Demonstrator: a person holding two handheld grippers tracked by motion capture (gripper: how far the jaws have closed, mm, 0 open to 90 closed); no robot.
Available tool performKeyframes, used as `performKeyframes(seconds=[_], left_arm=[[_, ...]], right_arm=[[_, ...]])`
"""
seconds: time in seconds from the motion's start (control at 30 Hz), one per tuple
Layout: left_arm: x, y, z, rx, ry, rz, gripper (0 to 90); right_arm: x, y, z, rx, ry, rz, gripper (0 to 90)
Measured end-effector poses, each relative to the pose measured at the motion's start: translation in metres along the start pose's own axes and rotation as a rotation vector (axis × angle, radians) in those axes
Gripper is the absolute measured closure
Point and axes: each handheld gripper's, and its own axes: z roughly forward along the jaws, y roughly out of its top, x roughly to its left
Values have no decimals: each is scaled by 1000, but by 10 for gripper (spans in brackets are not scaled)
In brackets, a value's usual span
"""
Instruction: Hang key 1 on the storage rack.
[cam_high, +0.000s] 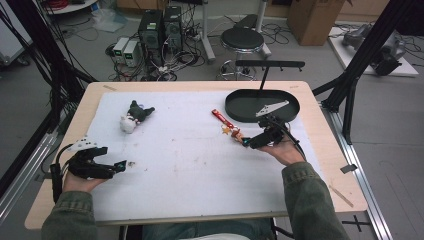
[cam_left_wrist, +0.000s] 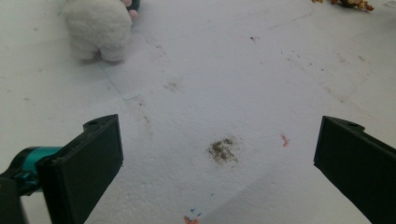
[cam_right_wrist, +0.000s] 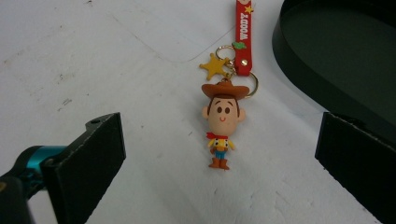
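My right gripper (cam_right_wrist: 219, 154) has its jaws spread wide with nothing between them but the small cowboy-figure keychain with a brown hat, gold star and red strap (cam_right_wrist: 222, 122), which lies flat on the white foam mat (cam_right_wrist: 116, 56) just short of the black oval tray (cam_right_wrist: 336, 60); the strap's far end is cut off at the frame edge. My left gripper (cam_left_wrist: 219, 158), well away from that tray, is open over bare mat, with a white plush toy (cam_left_wrist: 98, 28) ahead, its top cropped.
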Motion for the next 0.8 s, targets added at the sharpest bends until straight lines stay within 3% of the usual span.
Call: performKeyframes(seconds=[0.4,0.8], left_arm=[[0,0,0,-1,0,-3,17],[0,0,0,-3,0,-6,17]], right_arm=[[0,24,17,42,21,-8,5],[0,48,42,119,36,-25,5]])
